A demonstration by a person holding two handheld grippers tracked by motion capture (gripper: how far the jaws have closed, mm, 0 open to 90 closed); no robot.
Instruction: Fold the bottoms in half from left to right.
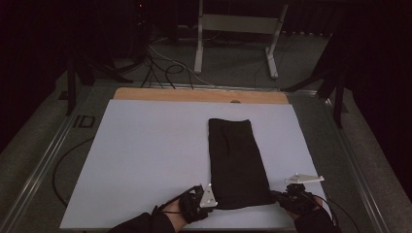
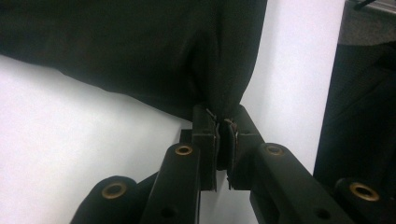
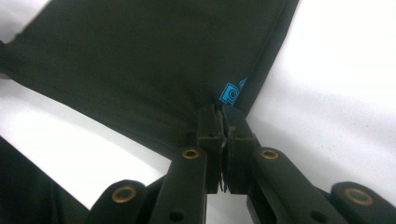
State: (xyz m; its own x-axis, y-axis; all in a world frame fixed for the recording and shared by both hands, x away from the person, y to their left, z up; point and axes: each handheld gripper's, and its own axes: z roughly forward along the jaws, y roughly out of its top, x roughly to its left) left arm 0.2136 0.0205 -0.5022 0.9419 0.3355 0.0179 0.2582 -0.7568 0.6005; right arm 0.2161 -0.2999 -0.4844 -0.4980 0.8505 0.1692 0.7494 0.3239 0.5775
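A black folded cloth lies lengthwise on the white table sheet. My left gripper is shut on the cloth's near left corner; in the left gripper view its jaws pinch the cloth at the left gripper tips. My right gripper is shut on the near right corner; in the right gripper view the cloth, with a small blue logo, is clamped at the right gripper tips.
The white sheet covers a wooden table whose far edge shows. Cables and a white metal stand are on the floor beyond. A cable loops off the left side.
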